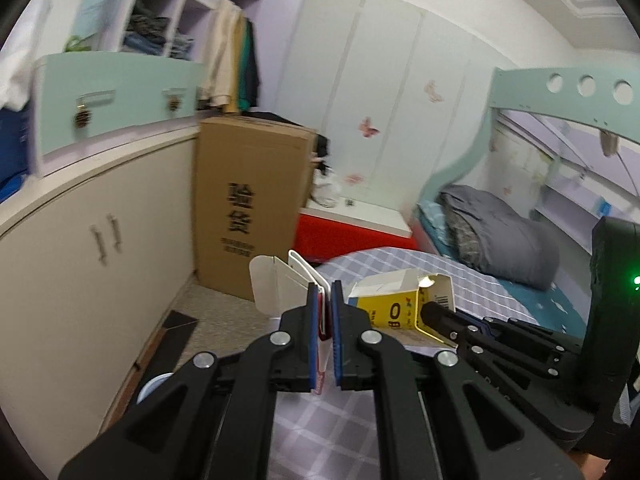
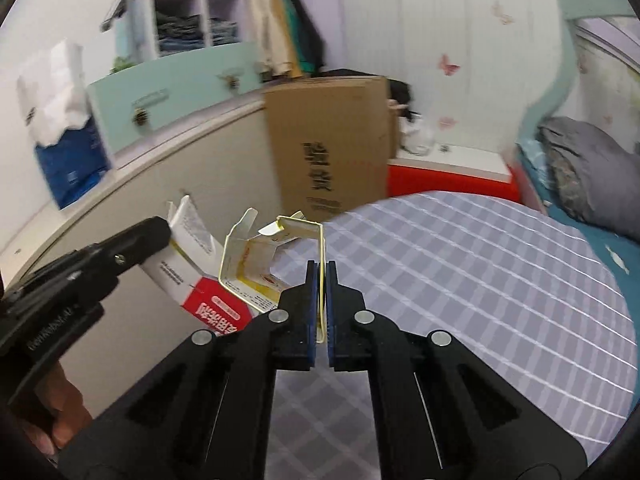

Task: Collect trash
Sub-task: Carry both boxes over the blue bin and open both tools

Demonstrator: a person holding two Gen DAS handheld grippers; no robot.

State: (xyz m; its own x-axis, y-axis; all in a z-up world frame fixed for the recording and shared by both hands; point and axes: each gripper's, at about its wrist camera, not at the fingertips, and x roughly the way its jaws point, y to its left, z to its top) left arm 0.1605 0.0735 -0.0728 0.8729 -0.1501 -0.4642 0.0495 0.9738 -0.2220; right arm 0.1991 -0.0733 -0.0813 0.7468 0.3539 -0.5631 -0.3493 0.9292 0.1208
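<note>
In the left wrist view my left gripper is shut on a flattened red-and-white carton, whose white flaps stick up past the blue pads. To its right, my right gripper holds an opened yellow box. In the right wrist view the right gripper is shut on one thin wall of that yellow-and-white box, which hangs open to the left. The left gripper comes in from the left with the red-and-white carton. Both pieces are held above the checked bed sheet.
A tall cardboard box leans against a beige cabinet left of the bed. A red-and-white stand sits behind the bed. A grey duvet lies at the right. A person's hand shows at the lower left.
</note>
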